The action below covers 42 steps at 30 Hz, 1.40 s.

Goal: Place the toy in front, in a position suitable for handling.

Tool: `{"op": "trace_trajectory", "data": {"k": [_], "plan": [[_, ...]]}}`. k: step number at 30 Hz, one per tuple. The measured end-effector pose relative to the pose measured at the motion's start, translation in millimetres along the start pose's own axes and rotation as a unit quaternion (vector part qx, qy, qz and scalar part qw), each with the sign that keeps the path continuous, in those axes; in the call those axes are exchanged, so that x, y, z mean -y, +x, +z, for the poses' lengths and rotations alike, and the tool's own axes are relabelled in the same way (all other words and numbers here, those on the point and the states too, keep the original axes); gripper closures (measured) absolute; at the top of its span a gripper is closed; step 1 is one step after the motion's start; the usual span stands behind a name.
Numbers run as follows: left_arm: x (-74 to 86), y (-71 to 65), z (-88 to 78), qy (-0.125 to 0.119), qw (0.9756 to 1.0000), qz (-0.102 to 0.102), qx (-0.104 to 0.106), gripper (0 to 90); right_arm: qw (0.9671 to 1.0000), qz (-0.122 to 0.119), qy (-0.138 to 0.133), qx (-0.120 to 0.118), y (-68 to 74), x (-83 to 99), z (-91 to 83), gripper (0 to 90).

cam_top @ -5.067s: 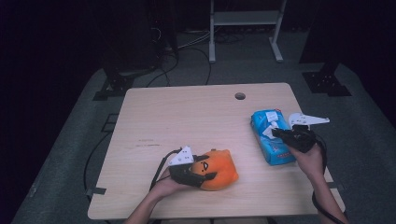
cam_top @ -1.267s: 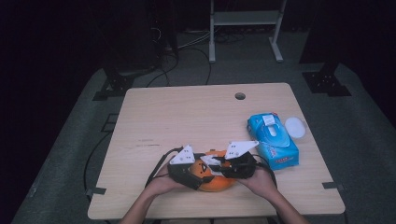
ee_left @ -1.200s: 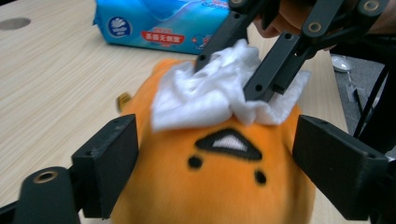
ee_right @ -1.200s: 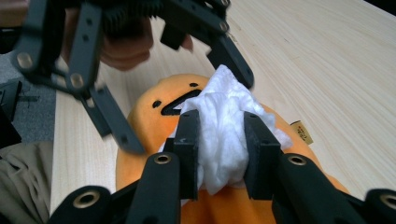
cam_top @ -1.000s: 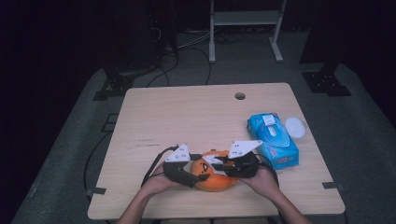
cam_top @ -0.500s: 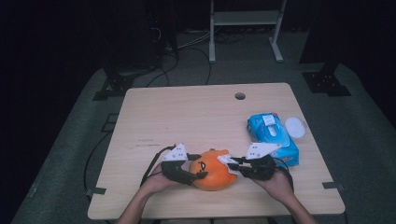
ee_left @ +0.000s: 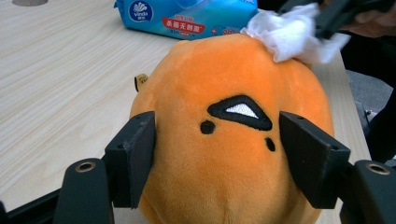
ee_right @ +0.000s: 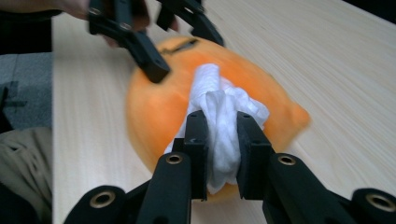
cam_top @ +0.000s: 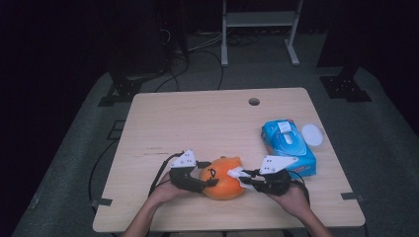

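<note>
Two tongs work on one orange plush toy (cam_top: 223,177). It sits squeezed between the left tongs (ee_left: 219,158), which have just closed tighter. The right tongs (ee_right: 218,140) pinch a white wipe (ee_right: 219,121) and press it on the toy's far side. Pushing too hard could pop the toy loose.

In the right gripper view the round orange plush toy (ee_right: 159,112) is blurred, and the crumpled white tissue (ee_right: 219,121) covers its middle; the other gripper's black jaws (ee_right: 149,28) are cut off by the top edge. In the left gripper view the blue plastic pack of wet wipes (ee_left: 187,18) runs off the top edge, its far part unseen, and the toy's underside drops below the bottom edge; in the high view the small print on that pack is too small to read, and both forearms (cam_top: 148,222) leave the near edge.
</note>
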<state>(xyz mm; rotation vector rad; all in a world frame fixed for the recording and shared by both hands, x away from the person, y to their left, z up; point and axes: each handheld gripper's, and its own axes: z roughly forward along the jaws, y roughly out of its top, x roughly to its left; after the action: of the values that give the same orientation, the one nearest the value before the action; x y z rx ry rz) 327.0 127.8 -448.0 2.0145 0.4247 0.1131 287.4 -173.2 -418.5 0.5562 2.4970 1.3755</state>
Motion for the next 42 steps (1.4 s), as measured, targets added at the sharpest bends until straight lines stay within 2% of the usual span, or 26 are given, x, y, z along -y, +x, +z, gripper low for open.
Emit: {"op": "trace_trajectory", "data": {"k": [2, 6, 11, 14, 16, 17, 19, 21, 25, 28, 30, 33, 39, 40, 42], "plan": [[-0.4, 0.1, 0.5, -0.001, 1.0000, 0.000, -0.001, 29.9, 0.9999, 0.013, 0.002, 0.005, -5.3, 4.2, -1.7, 76.1], [-1.6, 0.5, 0.2, 0.002, 1.0000, -0.001, 0.001, 29.5, 0.9999, 0.012, 0.002, 0.004, -4.2, 3.6, -0.6, 76.1], [-11.1, -2.3, -8.2, -0.011, 0.9998, -0.002, 0.017, 23.6, 0.9997, 0.023, 0.003, 0.008, -5.9, 5.1, 1.2, 76.2], [-14.3, -5.0, -9.9, 0.004, 0.9996, 0.010, 0.027, 20.4, 0.9994, 0.033, 0.002, 0.014, -9.6, 6.9, 0.7, 76.2], [-14.0, -5.9, -9.7, 0.007, 0.9995, 0.014, 0.026, 22.2, 0.9991, 0.039, 0.003, 0.014, -11.3, 7.9, 0.5, 76.2], [-12.4, -6.0, -8.9, 0.016, 0.9994, 0.025, 0.017, 26.4, 0.9990, 0.044, 0.001, 0.013, -12.9, 8.9, 0.2, 76.2], [-11.4, -4.4, -8.2, 0.017, 0.9996, 0.023, 0.005, 32.0, 0.9991, 0.041, 0.000, 0.015, -10.5, 7.7, 0.2, 76.3], [-10.6, -1.1, -7.4, 0.012, 0.9998, 0.013, -0.009, 36.4, 0.9995, 0.031, -0.007, 0.008, -4.4, 3.4, 0.2, 76.3], [-10.8, 2.3, -2.6, 0.000, 0.9997, -0.013, -0.019, 37.7, 0.9999, 0.001, -0.012, 0.000, 10.3, -7.1, 7.4, 76.3], [-11.2, 1.6, 0.0, -0.001, 0.9997, -0.011, -0.020, 37.5, 0.9998, -0.018, -0.009, -0.007, 20.0, -14.2, 16.3, 76.3], [-10.4, 2.3, -0.5, -0.001, 0.9997, -0.010, -0.020, 37.7, 0.9996, -0.028, -0.003, -0.002, 21.6, -16.2, 18.8, 76.4], [-8.9, 3.0, -0.3, -0.006, 0.9997, -0.011, -0.020, 38.0, 0.9998, -0.014, -0.011, 0.005, 12.0, -14.3, 13.1, 76.5], [-9.0, 3.1, 0.4, -0.009, 0.9995, -0.018, -0.023, 37.9, 0.9992, 0.017, -0.009, 0.036, -7.9, -0.6, -0.2, 76.5], [-9.6, 3.4, 1.3, -0.009, 0.9995, -0.019, -0.024, 37.9, 0.9991, 0.022, -0.011, 0.034, -7.7, 0.2, -1.1, 76.5], [-10.7, 3.9, 2.6, -0.010, 0.9994, -0.021, -0.025, 37.7, 0.9995, 0.015, -0.017, 0.024, -2.3, -2.6, 0.7, 76.5]]}}
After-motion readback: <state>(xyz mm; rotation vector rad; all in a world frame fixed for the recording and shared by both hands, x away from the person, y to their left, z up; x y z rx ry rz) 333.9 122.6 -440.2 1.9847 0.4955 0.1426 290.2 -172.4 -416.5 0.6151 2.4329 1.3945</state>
